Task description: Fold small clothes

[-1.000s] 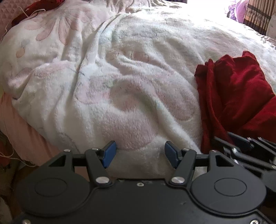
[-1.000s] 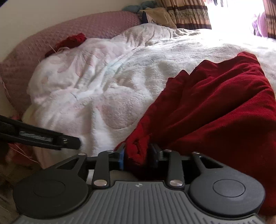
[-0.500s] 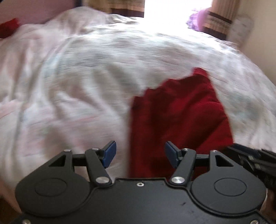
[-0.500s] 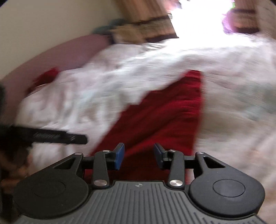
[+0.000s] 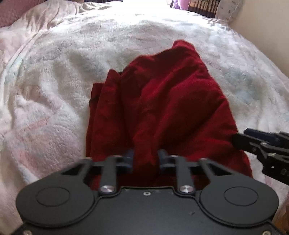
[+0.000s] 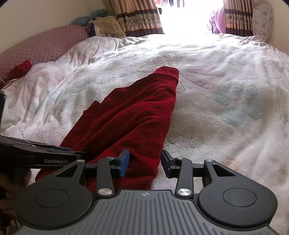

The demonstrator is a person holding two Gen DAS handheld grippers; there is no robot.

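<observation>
On a fleecy white blanket [image 6: 225,86], the red garment [image 5: 162,101] lies bunched between the parted left gripper [image 5: 145,160]; the right gripper [image 6: 145,162] gapes astride its edge.

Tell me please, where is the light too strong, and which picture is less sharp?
Right wrist view: the window is blown out white, and glare washes the far blanket. Left wrist view: glare only along the top edge, and it is softer overall; the left gripper and the red cloth look slightly smeared.
</observation>
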